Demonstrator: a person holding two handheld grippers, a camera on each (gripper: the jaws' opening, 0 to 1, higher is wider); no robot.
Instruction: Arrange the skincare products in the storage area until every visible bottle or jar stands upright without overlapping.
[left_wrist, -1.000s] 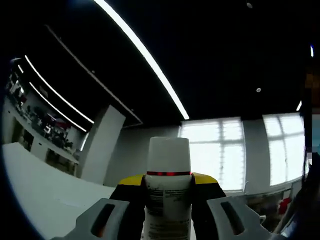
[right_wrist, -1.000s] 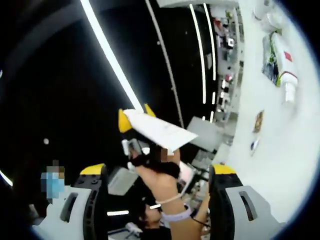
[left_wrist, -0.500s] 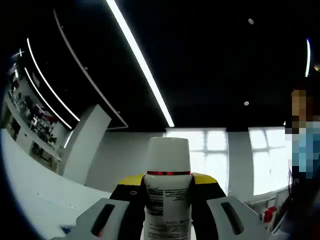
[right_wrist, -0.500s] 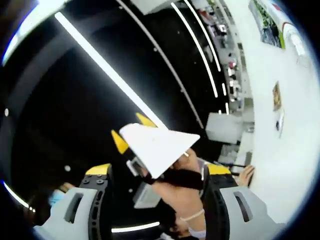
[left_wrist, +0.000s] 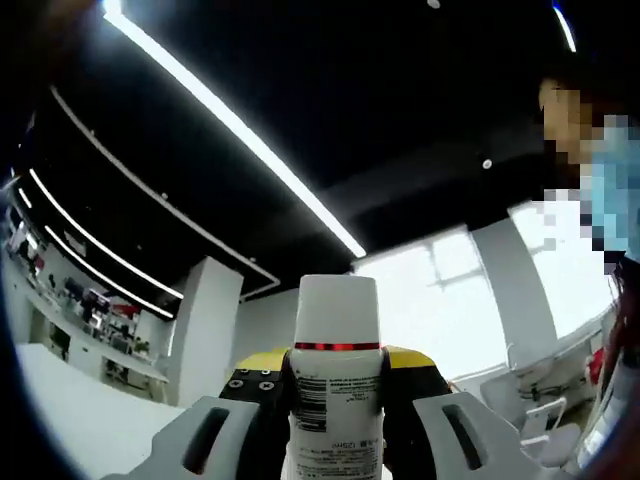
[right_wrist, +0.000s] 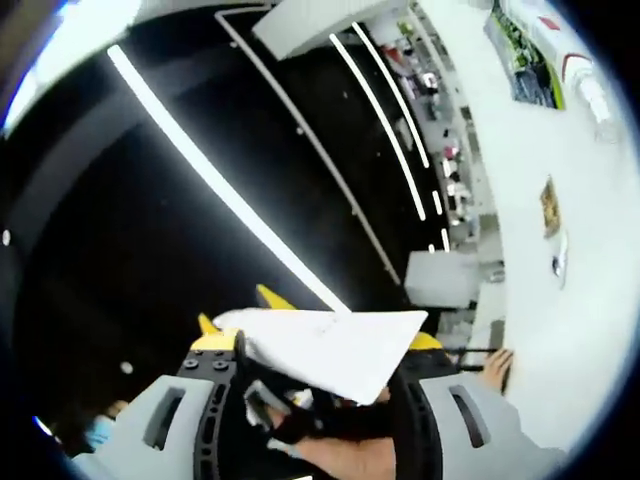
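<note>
Left gripper view: the left hand-held gripper (left_wrist: 337, 420) is seen closed around a white bottle (left_wrist: 337, 385), which is gripped between the two yellow-tipped jaws. The bottle is held along the jaws, its white cap (left_wrist: 337, 310) pointing away from the camera, with a thin red band (left_wrist: 337, 346) below the cap and a printed label (left_wrist: 330, 400) on the body. Behind it, a dark ceiling crossed by a long light strip (left_wrist: 235, 125), a white pillar (left_wrist: 205, 325) and a bright window (left_wrist: 440, 300) are visible.

Right gripper view: the right hand-held gripper (right_wrist: 315, 385) is seen with its jaws set apart, and nothing is gripped between them. The white tube-shaped bottle (right_wrist: 325, 345) is seen end-on across the gap, carried by the other gripper, whose yellow tips (right_wrist: 270, 297) show behind it, with a hand (right_wrist: 340, 455) below. At the right edge, a white worktop (right_wrist: 560, 200) bearing a few small items is visible, well apart from the bottle.
</note>
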